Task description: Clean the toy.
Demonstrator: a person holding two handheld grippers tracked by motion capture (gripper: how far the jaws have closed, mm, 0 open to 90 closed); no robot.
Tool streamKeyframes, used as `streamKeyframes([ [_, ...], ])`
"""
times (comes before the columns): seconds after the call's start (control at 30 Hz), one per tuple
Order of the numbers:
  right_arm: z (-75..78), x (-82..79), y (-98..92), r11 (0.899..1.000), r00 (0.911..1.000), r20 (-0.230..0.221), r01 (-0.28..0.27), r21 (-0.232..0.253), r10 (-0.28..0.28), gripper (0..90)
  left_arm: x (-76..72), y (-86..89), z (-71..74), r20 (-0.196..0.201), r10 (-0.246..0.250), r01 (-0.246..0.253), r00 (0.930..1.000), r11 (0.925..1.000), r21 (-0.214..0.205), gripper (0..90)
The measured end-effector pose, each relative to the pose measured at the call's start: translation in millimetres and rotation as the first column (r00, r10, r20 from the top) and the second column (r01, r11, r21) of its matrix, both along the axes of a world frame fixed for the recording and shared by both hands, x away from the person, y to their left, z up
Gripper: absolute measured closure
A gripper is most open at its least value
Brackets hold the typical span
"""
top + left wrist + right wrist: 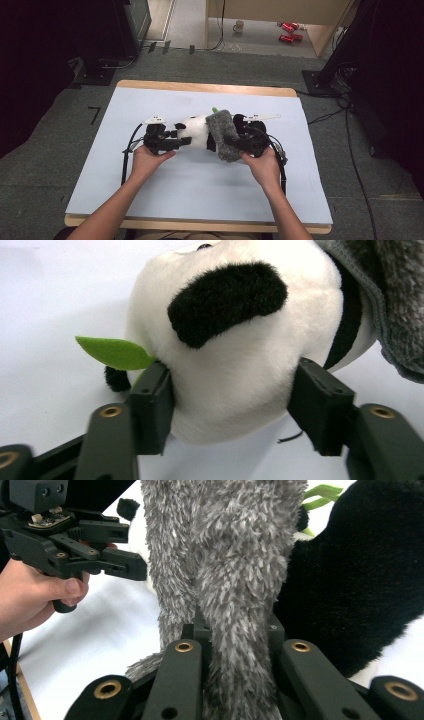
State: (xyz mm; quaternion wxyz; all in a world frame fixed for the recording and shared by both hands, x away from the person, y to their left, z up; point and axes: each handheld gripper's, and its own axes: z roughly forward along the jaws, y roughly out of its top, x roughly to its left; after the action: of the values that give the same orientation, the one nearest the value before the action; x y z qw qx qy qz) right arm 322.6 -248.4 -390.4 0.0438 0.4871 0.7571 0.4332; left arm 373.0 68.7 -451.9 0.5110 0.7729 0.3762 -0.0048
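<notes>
A wooden-edged table (200,87) under a pale blue sheet (200,185) bears a plush panda (196,131).

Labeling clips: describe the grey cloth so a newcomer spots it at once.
On the white table, mid-top, lies a panda toy. The grey cloth drapes across its middle, pinched by the right hand-held gripper. It is the one shaggy grey thing, between white head and black body.

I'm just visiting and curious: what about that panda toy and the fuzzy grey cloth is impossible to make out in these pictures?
- Panda toy: its face; in the high view too small, in the left gripper view cut off by the top edge.
- Panda's middle: covered by the grey cloth in the high view.
- Grey cloth's full shape: bunched between the right gripper jaws, cut off by the top edge there.
- Floor items: too small to identify.
</notes>
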Motion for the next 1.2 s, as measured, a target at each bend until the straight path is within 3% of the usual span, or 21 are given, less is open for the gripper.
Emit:
streamKeyframes([
  [0.1, 0.0, 0.5, -0.1, 1.0, 1.0, 0.0, -0.002, 0.001, 0.002, 78.4, -0.3, 0.4, -0.6, 0.025, -0.013, 0.013, 0.9996, 0.9999, 0.005, 32.8],
  [0.17, 0.3, 1.5, -1.6, 1.0, 1.0, 0.004, -0.003, 0.001, 0.003, 78.3, -1.3, 0.1, -1.3, 0.067, -0.027, 0.026, 0.9974, 0.9994, 0.025, 31.0],
  [0.3, 1.3, 4.9, -3.8, 1.0, 1.0, 0.009, -0.004, 0.004, 0.004, 78.2, -3.2, -0.3, -4.2, 0.165, -0.07, 0.057, 0.9839, 0.9952, 0.08, 29.7],
  [0.43, 2.6, 6.9, -4.5, 1.0, 1.0, 0.007, -0.004, 0.003, 0.004, 78.2, -1.5, 1.0, -7.4, 0.206, -0.095, 0.077, 0.9739, 0.9927, 0.093, 28.5],
  [0.63, 3.3, 10.5, -6.7, 1.0, 1.0, 0.003, -0.007, 0.01, 0.007, 78.0, 3.5, -0.6, -15.2, 0.237, -0.107, 0.091, 0.9657, 0.993, 0.075, 26.4],
  [0.73, 3.8, 12.0, -7.8, 1.0, 1.0, 0.001, -0.007, 0.013, 0.007, 77.9, 4.0, -4.1, -21.0, 0.274, -0.119, 0.092, 0.9543, 0.9898, 0.109, 24.3],
  [0.83, 4.2, 13.5, -9.4, 1.0, 1.0, -0.002, -0.002, 0.018, 0.002, 77.8, 7.5, -8.7, -29.9, 0.235, -0.121, 0.094, 0.9644, 0.9877, 0.125, 23.9],
  [0.93, 3.5, 14.2, -8.1, 1.0, 1.0, -0.001, -0.007, 0.018, 0.007, 77.8, 10.2, -11.7, -34.0, 0.253, -0.1, 0.075, 0.9622, 0.9914, 0.107, 26.0],
  [1.03, 3.3, 14.7, -8.9, 1.0, 1.0, 0.0, -0.003, 0.02, 0.003, 77.7, 13.9, -10.3, -37.2, 0.239, -0.087, 0.076, 0.9671, 0.9955, 0.055, 31.9],
  [1.2, 2.8, 16.1, -8.2, 1.0, 1.0, 0.009, -0.003, 0.025, 0.003, 77.6, 13.5, -9.3, -33.9, 0.195, -0.067, 0.061, 0.9786, 0.9974, 0.037, 49.2],
])
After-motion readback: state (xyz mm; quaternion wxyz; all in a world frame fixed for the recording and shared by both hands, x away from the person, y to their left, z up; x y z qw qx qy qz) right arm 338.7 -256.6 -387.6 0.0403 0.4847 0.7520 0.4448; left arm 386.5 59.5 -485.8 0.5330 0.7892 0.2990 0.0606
